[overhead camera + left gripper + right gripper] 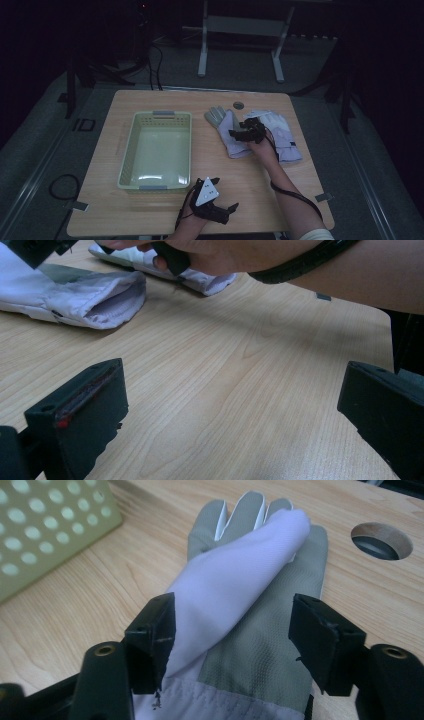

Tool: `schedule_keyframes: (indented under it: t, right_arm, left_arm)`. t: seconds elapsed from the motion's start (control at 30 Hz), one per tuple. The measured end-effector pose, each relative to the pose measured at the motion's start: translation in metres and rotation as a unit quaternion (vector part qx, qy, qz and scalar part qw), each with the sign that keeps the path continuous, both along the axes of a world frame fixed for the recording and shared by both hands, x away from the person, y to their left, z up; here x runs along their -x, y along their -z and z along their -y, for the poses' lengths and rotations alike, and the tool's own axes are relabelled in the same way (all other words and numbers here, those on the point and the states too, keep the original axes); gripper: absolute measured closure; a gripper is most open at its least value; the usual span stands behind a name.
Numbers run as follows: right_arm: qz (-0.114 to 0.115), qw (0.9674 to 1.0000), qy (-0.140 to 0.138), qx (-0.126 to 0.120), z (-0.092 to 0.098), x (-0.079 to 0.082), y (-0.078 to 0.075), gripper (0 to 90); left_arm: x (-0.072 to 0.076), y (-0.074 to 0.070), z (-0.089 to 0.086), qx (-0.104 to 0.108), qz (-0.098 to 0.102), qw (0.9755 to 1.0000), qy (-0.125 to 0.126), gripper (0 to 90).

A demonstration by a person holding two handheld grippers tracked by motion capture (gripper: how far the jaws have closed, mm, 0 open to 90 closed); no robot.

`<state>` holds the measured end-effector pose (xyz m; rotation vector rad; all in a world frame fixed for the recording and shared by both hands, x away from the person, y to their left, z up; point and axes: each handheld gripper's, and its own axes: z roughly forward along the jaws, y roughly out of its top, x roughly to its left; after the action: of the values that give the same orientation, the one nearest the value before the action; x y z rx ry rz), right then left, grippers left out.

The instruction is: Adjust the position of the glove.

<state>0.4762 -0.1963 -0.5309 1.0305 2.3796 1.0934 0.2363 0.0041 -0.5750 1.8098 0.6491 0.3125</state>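
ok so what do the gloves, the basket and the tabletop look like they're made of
Left glove: looks like woven fabric, a grey textured palm with thin white cloth folded over it and a stitched cuff.
Right glove: seems the same white cloth.
Basket: probably moulded plastic, pale yellow-green, with rows of round holes and a slight sheen.
Tabletop: wood grain, smooth matte; solid wood or laminate can't be told.

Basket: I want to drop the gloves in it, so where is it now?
In the high view the pale green basket sits on the table's left half, left of the nearer glove and beyond the left gripper.
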Motion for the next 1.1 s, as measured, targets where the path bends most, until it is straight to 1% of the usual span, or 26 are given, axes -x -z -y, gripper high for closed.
schedule_keyframes:
  t: [0.03,0.1,0.13,0.17,0.2,0.23,0.27,0.3,0.33,0.4,0.43,0.47,0.5,0.53,0.57,0.6,0.73,0.77,0.87,0.93,1.0,1.07,1.1]
  right_arm:
    - [0.001,1.0,0.0,0.005,-0.001,-0.001,0.001,37.0]
    - [-0.007,1.0,-0.003,0.006,-0.001,-0.003,0.004,40.7]
    - [-0.008,0.9999,-0.001,0.014,-0.002,-0.005,0.006,42.3]
    - [-0.018,0.9996,-0.001,0.023,-0.003,-0.007,0.009,44.7]
    - [-0.018,0.9996,-0.001,0.023,-0.003,-0.007,0.009,44.7]
    - [-0.026,0.9993,0.0,0.026,-0.003,-0.008,0.013,49.1]
    - [-0.026,0.9993,0.0,0.026,-0.003,-0.008,0.013,49.1]
    - [-0.036,0.9992,0.009,0.014,-0.001,-0.009,0.016,53.9]
    - [-0.038,0.9992,0.01,0.012,-0.001,-0.009,0.017,55.8]
    - [-0.042,0.999,0.009,0.009,-0.001,-0.01,0.018,62.4]
    - [-0.042,0.9991,0.008,0.009,-0.001,-0.009,0.018,69.8]
    - [-0.042,0.9991,0.008,0.009,-0.001,-0.009,0.018,69.8]
    - [-0.035,0.9991,0.012,0.022,-0.003,-0.008,0.017,85.2]
    - [-0.035,0.9991,0.012,0.022,-0.003,-0.008,0.017,85.2]
    - [-0.036,0.9989,0.01,0.03,-0.004,-0.007,0.018,85.2]
    - [-0.033,0.9989,0.009,0.031,-0.005,-0.006,0.017,88.8]
    - [-0.035,0.9992,-0.002,0.017,-0.006,-0.003,0.012,89.4]
    - [-0.031,0.9994,0.002,0.014,-0.005,-0.002,0.01,89.6]
    - [-0.037,0.9993,0.008,-0.001,-0.003,0.001,0.006,89.6]
    - [-0.025,0.9996,0.012,0.0,-0.001,0.003,0.003,89.6]
    - [-0.027,0.9995,0.013,-0.011,0.0,0.005,0.0,89.6]
    - [-0.02,0.9996,0.017,-0.014,0.001,0.009,-0.004,89.6]
    - [-0.013,0.9995,0.024,-0.017,0.001,0.012,-0.007,89.6]
  left_arm:
    - [0.0,0.0,0.0,0.0,0.0,1.0,0.0,0.0]
    - [0.0,0.0,0.0,0.0,0.0,1.0,0.0,0.0]
    - [0.0,0.0,0.0,-0.001,0.001,1.0,0.0,0.0]
    - [0.0,0.0,0.0,-0.001,0.001,1.0,0.0,0.0]
    - [0.0,0.0,0.0,-0.001,0.001,1.0,0.0,0.0]
    - [0.0,0.0,0.0,-0.001,0.001,1.0,0.0,0.0]
    - [0.0,0.0,0.0,-0.001,0.001,1.0,0.0,0.0]
    - [0.0,0.0,0.0,-0.001,0.001,1.0,0.001,0.0]
    - [0.0,0.0,0.0,-0.001,0.0,1.0,0.001,0.0]
    - [0.0,0.0,0.0,0.0,0.0,1.0,0.001,0.0]
    - [0.0,0.0,0.0,-0.001,0.0,1.0,0.001,0.0]
    - [0.0,0.0,0.0,-0.001,0.0,1.0,0.001,0.0]
    - [0.0,0.0,0.0,-0.001,0.0,1.0,0.0,0.0]
    - [0.0,0.0,0.0,-0.001,0.0,1.0,0.0,0.0]
    - [0.0,0.0,0.0,-0.001,0.0,1.0,0.0,0.0]
    - [0.0,0.0,0.0,-0.001,-0.001,1.0,-0.001,0.0]
    - [0.0,0.0,0.0,0.0,-0.002,1.0,-0.001,0.0]
    - [0.0,0.0,0.0,0.0,-0.002,1.0,-0.001,0.0]
    - [0.0,0.0,0.0,0.0,-0.002,1.0,-0.001,0.0]
    - [0.0,0.0,0.0,-0.001,-0.002,1.0,-0.001,0.0]
    - [0.0,0.0,0.0,-0.001,-0.002,1.0,-0.001,0.0]
    - [0.0,0.0,0.0,-0.001,-0.002,1.0,-0.001,0.0]
    - [0.0,0.0,0.0,-0.001,-0.002,1.0,-0.001,0.0]
